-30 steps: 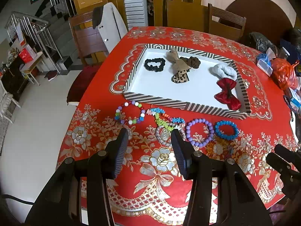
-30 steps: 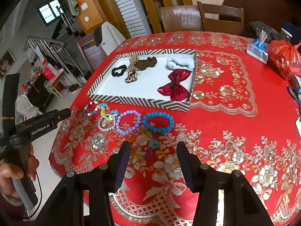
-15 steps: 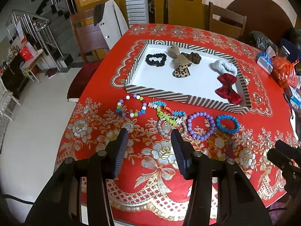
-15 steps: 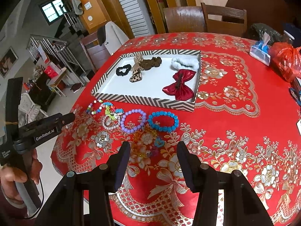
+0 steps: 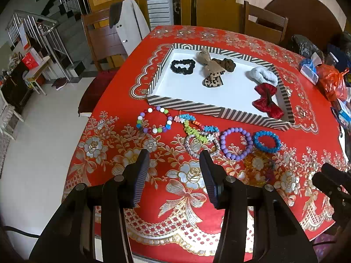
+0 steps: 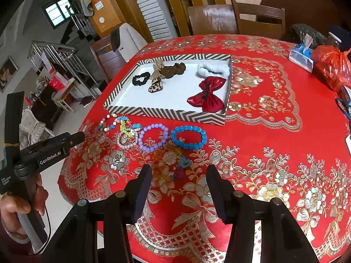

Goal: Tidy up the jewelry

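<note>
Both ours empty, fingers spread: left gripper [image 5: 174, 171], right gripper [image 6: 178, 183] | bracelets on cloth just before striped tray [image 5: 219, 110]; blue bracelet [image 6: 188, 137] nearest right | we'd drop one finger inside the ring, pinch the beads, avoid the purple bracelet [image 6: 153, 138] touching it.

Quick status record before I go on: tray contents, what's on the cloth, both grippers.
tray: black scrunchie, brown scrunchie, leopard bow, white scrunchie, red bow
on cloth, near side of tray: multicolour bead bracelet, purple bracelet, blue bracelet, tangled bracelets between
left gripper: open, empty, above cloth
right gripper: open, empty
</note>
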Action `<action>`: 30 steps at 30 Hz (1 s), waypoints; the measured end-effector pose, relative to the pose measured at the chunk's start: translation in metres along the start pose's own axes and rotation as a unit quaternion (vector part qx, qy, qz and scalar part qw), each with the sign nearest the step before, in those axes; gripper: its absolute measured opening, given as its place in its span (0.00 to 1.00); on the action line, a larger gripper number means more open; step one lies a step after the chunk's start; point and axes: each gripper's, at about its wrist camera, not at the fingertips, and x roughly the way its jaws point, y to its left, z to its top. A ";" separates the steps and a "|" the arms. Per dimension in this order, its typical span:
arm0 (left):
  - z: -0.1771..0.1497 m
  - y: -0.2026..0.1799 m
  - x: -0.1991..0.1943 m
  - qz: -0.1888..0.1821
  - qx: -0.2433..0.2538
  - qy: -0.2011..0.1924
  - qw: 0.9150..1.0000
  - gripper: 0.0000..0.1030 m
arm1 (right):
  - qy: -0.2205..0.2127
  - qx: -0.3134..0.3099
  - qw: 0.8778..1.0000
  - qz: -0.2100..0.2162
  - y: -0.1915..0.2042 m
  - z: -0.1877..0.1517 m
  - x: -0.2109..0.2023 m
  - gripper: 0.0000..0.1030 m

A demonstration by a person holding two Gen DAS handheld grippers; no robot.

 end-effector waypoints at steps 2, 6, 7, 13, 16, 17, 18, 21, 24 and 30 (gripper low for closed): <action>-0.001 0.000 0.001 -0.001 0.002 0.003 1.000 0.45 | 0.002 0.002 1.000 0.000 -0.001 0.001 0.002 0.48; -0.001 -0.002 0.005 -0.001 0.005 0.006 1.000 0.45 | 0.002 0.003 1.000 0.000 -0.001 0.001 0.003 0.48; -0.001 -0.002 0.005 0.000 0.005 0.007 1.000 0.45 | 0.001 0.002 1.000 0.000 0.000 0.002 0.003 0.48; -0.001 -0.002 0.008 0.000 0.004 0.009 1.000 0.45 | 0.003 0.004 1.000 -0.001 0.000 0.003 0.005 0.48; -0.001 -0.001 0.009 0.001 0.005 0.009 1.000 0.45 | 0.001 0.005 1.000 0.001 0.000 0.005 0.005 0.48; -0.001 -0.001 0.009 0.001 0.005 0.009 1.000 0.45 | 0.001 0.005 1.000 0.001 0.000 0.006 0.005 0.48; -0.001 -0.001 0.010 0.001 0.005 0.009 1.000 0.45 | 0.000 0.005 1.000 0.001 0.000 0.006 0.006 0.48; -0.001 0.000 0.011 0.001 0.006 0.012 1.000 0.45 | 0.003 0.008 1.000 0.001 -0.002 0.006 0.008 0.48; -0.001 0.002 0.012 0.003 0.006 0.013 1.000 0.45 | 0.002 0.008 1.000 0.001 -0.002 0.007 0.009 0.48; 0.001 0.002 0.012 0.003 0.006 0.013 1.000 0.45 | -0.003 0.001 1.000 0.003 0.001 0.010 0.009 0.48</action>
